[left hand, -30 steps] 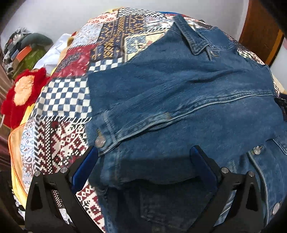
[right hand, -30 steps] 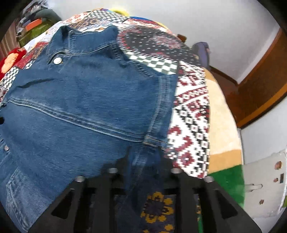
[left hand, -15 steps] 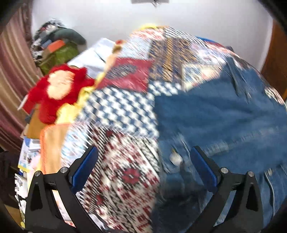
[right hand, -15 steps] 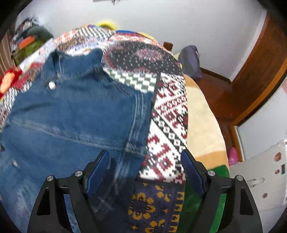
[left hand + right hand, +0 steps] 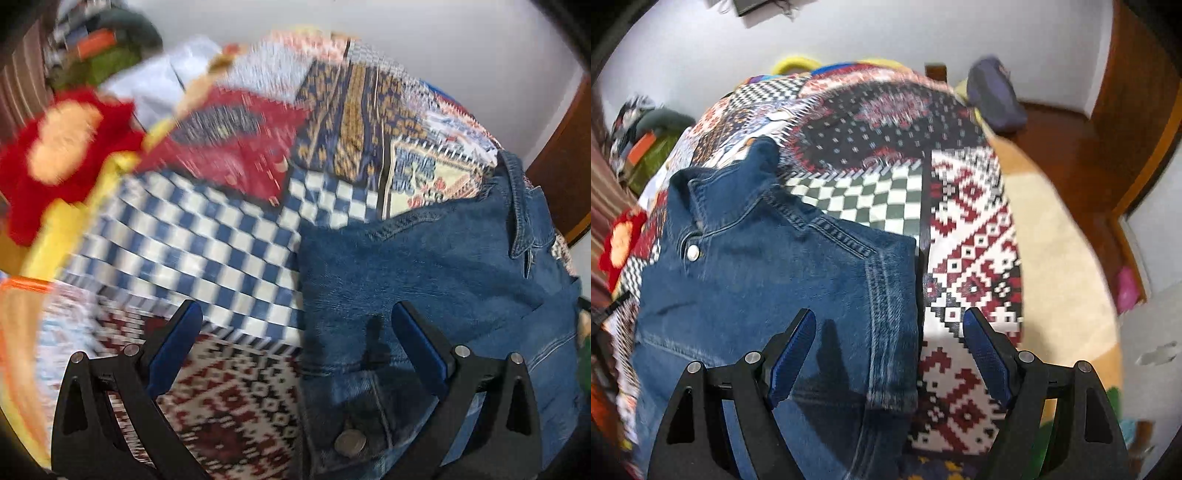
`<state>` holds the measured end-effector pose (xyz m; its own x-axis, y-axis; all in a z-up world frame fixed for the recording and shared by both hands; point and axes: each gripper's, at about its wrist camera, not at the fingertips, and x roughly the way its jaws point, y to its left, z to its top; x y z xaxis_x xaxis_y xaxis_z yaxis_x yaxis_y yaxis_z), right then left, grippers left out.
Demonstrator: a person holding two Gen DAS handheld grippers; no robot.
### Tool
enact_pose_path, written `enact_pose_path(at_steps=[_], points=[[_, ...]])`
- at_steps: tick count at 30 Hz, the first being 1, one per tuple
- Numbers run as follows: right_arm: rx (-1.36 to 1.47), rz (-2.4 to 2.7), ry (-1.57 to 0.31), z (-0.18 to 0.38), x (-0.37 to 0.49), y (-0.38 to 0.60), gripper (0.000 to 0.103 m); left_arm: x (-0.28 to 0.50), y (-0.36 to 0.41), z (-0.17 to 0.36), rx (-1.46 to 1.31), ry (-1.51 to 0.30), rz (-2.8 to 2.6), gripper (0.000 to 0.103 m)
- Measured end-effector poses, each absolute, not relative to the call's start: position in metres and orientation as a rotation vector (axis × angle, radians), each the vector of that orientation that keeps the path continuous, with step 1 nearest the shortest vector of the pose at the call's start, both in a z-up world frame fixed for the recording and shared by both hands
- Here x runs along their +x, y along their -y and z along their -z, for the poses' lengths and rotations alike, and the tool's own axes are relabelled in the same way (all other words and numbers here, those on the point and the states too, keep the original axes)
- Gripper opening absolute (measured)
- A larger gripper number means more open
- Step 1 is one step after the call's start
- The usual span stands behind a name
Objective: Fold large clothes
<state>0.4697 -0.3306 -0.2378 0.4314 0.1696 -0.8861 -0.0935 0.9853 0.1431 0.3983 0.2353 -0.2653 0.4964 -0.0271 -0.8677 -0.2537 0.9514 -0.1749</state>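
The jacket (image 5: 768, 280) lay flat on the quilt (image 5: 971, 258), collar toward the upper left of the right view, probably so its side edges could be reached for folding. Your right gripper (image 5: 888, 354) hung over the jacket's right edge at lower centre, jaws wide, gripping nothing. Your left gripper (image 5: 295, 350) sat at the bottom of its view, straddling the jacket's left edge, jaws also wide and empty.
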Motion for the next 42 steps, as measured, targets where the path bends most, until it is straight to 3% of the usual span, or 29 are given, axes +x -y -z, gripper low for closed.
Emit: enact_pose_path(at_steps=[6,8,11,13,16,19,21,23,34,42], points=[[0.217,-0.214,-1.128,0.253,0.483,0.342,0.08,0.422,-0.234,0.289,-0.382,-1.099,-0.068,0.099],[0.248,-0.24,-1.125,0.253,0.487,0.342,0.075,0.428,-0.23,0.292,-0.389,-1.098,-0.054,0.099],[0.291,-0.283,-1.136,0.257,0.493,0.34,0.047,0.437,-0.226,0.296,-0.399,-1.102,-0.026,0.089],[0.286,-0.283,-1.149,0.261,0.496,0.336,0.042,0.443,-0.227,0.297,-0.421,-1.109,-0.006,0.083],[0.231,-0.274,-1.128,0.259,0.497,0.328,0.021,0.449,-0.23,0.299,-0.477,-1.108,-0.004,0.067],[0.206,-0.292,-1.099,0.248,0.499,0.323,0.015,0.452,-0.236,0.3,-0.51,-1.114,-0.044,0.046],[0.154,-0.298,-1.064,0.234,0.501,0.315,0.014,0.451,-0.242,0.3,-0.553,-1.125,-0.05,0.024],[0.12,-0.308,-1.02,0.217,0.505,0.305,0.014,0.449,-0.246,0.297,-0.592,-1.123,-0.045,0.016],[0.031,-0.337,-0.843,0.145,0.538,0.261,0.013,0.435,-0.229,0.21,-0.26,-0.935,-0.137,0.012],[0.033,-0.251,-0.921,0.192,0.578,0.261,0.014,0.459,-0.239,0.247,-0.222,-0.992,-0.182,0.012]])
